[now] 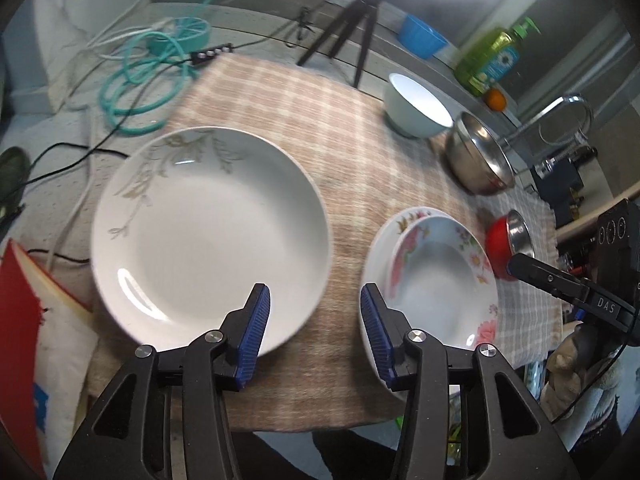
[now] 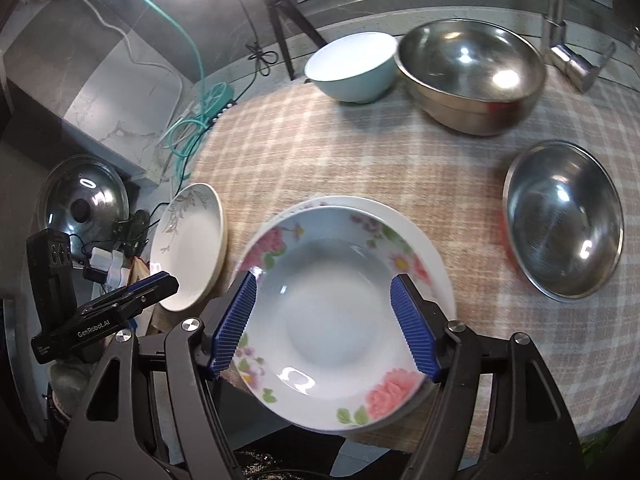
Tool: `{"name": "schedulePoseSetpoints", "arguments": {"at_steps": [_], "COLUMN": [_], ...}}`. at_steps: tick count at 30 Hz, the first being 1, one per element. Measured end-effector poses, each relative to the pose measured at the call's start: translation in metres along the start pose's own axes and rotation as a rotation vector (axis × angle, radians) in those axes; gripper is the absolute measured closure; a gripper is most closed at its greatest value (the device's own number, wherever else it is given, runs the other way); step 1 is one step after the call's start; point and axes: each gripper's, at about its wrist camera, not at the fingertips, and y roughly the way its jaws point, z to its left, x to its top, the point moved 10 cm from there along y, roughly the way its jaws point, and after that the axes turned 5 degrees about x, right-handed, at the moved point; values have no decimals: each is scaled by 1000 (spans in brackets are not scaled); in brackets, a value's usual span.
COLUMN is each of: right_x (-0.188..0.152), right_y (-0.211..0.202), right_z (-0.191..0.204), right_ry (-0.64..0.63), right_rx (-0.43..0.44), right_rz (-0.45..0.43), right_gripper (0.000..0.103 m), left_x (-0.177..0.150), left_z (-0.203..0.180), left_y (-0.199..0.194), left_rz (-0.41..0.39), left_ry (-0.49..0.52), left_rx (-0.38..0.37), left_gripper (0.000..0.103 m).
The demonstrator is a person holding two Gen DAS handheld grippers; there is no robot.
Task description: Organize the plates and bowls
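Left wrist view: my left gripper hangs above the near edge of the checked cloth, fingers spread and holding nothing. The white plate with a faint grey leaf print lies just ahead at the cloth's near left corner. To its right, also at the near edge, the floral dish sits nested on a second plate. I judge the step in hand to be stacking the white plate with that pair. To do it well, I would lower one finger under the near rim and the other over it, then close gently: glazed ceramic is smooth and slips.

Right wrist view: my right gripper hovers over the floral dish, fingers spread to either side of its bowl, gripping nothing. The dish is deep, glossy and wide-rimmed. Two steel bowls, one large at the far edge and one smaller at the right edge, are polished and round-bottomed. A pale teal bowl stands at the far edge, touching or nearly touching the large one.
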Motion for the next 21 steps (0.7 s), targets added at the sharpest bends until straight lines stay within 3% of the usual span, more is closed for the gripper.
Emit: {"name": "schedulePoseSetpoints", "arguments": {"at_steps": [13,21], "right_x": [18,26], "right_y": [44,77], "right_z": [57,80], "right_ry": [-92,-100], "right_rx": [74,115], "right_rz": [63,118], "right_gripper": [31,31], "left_x": [14,23], "left_z": [85,123], "left_y": [-28,-22], "left_rz": [-74,-54], "left_ry": [-133,-171], "left_rx": [106,150], "left_gripper": [57,57]}}
